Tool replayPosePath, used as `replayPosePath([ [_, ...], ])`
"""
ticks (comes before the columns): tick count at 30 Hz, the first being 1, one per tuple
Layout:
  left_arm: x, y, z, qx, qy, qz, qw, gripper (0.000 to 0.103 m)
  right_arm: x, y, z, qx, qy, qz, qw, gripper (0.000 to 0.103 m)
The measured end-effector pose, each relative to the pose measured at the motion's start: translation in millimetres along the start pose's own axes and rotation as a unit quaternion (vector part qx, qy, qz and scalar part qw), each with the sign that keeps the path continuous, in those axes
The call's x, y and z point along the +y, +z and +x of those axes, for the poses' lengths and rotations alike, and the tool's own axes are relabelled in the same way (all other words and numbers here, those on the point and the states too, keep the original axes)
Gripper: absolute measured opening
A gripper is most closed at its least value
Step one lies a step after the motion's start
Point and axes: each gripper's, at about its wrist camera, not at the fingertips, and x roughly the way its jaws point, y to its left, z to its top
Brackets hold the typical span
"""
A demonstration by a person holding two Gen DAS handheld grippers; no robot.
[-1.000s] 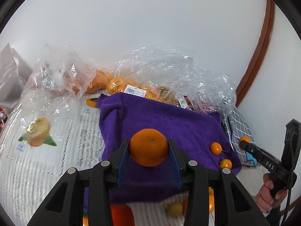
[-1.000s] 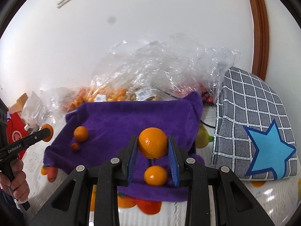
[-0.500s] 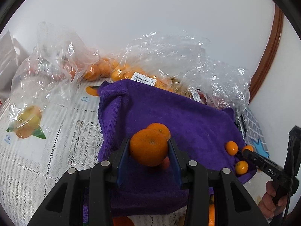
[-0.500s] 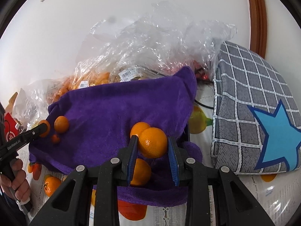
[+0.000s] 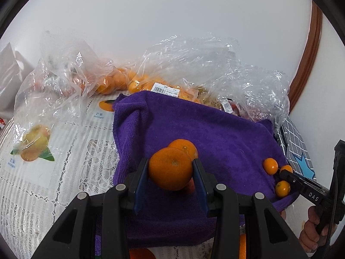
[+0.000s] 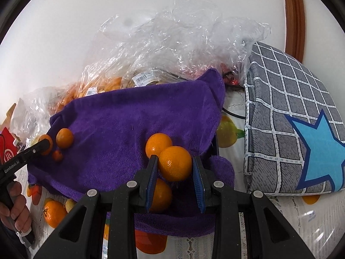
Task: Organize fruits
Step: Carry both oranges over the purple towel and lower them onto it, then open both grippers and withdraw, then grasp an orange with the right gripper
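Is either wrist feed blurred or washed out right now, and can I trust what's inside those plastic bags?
Left wrist view: sharp, evenly lit; the held orange is crisp, edges bend from fisheye. Right wrist view: equally sharp on its orange. In both, the plastic bags crinkle and glare, so their contents stay hazy.

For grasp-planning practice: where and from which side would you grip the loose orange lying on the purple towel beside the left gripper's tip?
Grip the loose orange across its widest middle, probably coming from above. It is round, it rests on the purple towel, and the left gripper crowds one side of it.
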Motion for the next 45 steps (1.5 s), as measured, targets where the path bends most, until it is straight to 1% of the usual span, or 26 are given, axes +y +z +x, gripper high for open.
replayPosePath([
  [4,-1.2,-0.6,0.1,0.001,0.002,0.003,1.0,0.039,0.7,-0.5,-1.2,-0.003,-0.005,0.0,1.0,0.032],
  [6,-0.7,-0.7,-0.1,0.001,0.0,0.002,1.0,0.039,1.7,-1.0,-2.1,-0.005,-0.008,-0.002,1.0,0.034],
  [8,-0.8,-1.0,-0.3,0.001,0.0,0.003,1.0,0.039,2.8,-1.4,-3.2,-0.007,-0.01,-0.005,1.0,0.039],
  [10,-1.3,-1.1,-0.6,0.001,0.0,0.004,1.0,0.039,3.5,-2.3,-6.2,-0.01,-0.013,-0.006,1.0,0.041],
  [14,-1.6,-1.7,-3.0,-0.003,-0.004,0.002,1.0,0.039,2.8,-1.3,-16.3,-0.031,-0.015,-0.001,0.999,0.051],
  [15,-1.6,-1.9,-3.9,-0.005,-0.005,0.001,1.0,0.039,2.7,-1.3,-18.9,-0.036,-0.019,0.0,0.999,0.051],
  [17,-1.9,-2.3,-6.1,-0.01,-0.003,0.001,0.9999,0.039,3.7,-1.1,-25.7,-0.042,-0.042,0.002,0.998,0.051],
  [21,-2.7,-2.7,-12.4,-0.025,-0.001,0.001,0.9997,0.039,11.2,-2.0,-42.6,-0.045,-0.062,-0.01,0.997,0.051],
  [24,-6.5,-4.9,-23.3,-0.046,-0.013,0.01,0.9988,0.039,14.8,-4.4,-60.0,-0.055,-0.055,-0.001,0.997,0.051],
  [27,-9.8,-9.1,-32.9,-0.054,-0.013,0.02,0.9982,0.039,23.5,-6.7,-77.2,-0.061,-0.059,0.003,0.996,0.051],
  [30,-6.4,-11.3,-40.5,-0.054,-0.017,0.015,0.9983,0.039,36.1,-10.3,-86.6,-0.056,-0.049,-0.012,0.997,0.051],
  [31,-3.3,-12.5,-43.6,-0.054,-0.022,0.013,0.9982,0.039,40.5,-13.1,-88.8,-0.052,-0.04,-0.013,0.998,0.051],
  [33,2.0,-15.1,-50.1,-0.054,-0.022,0.007,0.9983,0.039,48.3,-19.5,-88.9,-0.039,-0.021,-0.016,0.999,0.051],
  [36,8.4,-21.3,-58.2,-0.048,-0.019,0.009,0.9986,0.039,60.3,-31.9,-85.0,-0.022,-0.004,-0.025,0.999,0.051],
  [38,12.5,-26.3,-62.7,-0.04,-0.015,0.011,0.999,0.039,69.2,-43.8,-81.3,-0.008,0.015,-0.029,0.999,0.046],
  [40,15.9,-31.4,-66.3,-0.033,-0.01,0.012,0.9993,0.039,78.7,-53.5,-77.9,0.003,0.034,-0.037,0.999,0.044],
  [45,19.9,-40.1,-75.1,-0.028,-0.01,0.016,0.9994,0.039,98.7,-69.8,-67.3,0.023,0.061,-0.053,0.996,0.043],
])
